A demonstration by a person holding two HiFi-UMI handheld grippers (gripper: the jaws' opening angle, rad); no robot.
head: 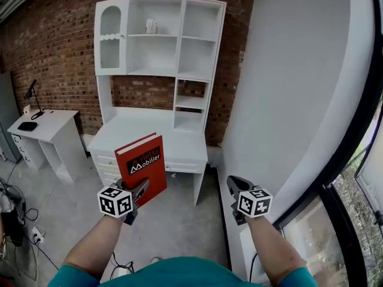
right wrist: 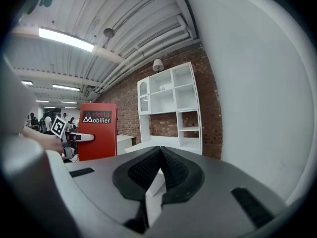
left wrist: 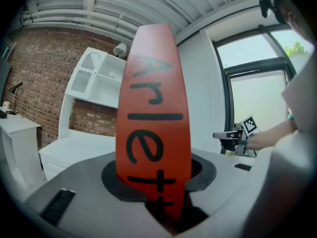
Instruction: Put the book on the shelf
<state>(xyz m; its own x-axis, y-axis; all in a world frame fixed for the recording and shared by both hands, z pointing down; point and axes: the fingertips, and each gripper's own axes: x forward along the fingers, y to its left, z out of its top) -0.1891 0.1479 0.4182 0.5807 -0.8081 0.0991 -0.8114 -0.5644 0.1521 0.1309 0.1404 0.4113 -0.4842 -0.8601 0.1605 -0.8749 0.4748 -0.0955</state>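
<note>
Two-jaw left gripper (head: 142, 189): clamping the red hardcover book (head: 142, 165) by its lower edge.
Book: hanging upright in mid-air, before the white desk's (head: 137, 130) front edge.
White shelf unit (head: 158, 40): standing on the desk.
Right gripper (head: 234, 184): pressing its jaws together, carrying nothing.

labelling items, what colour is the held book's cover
Red, with a black title band; the red hardback book shows best in the head view.
</note>
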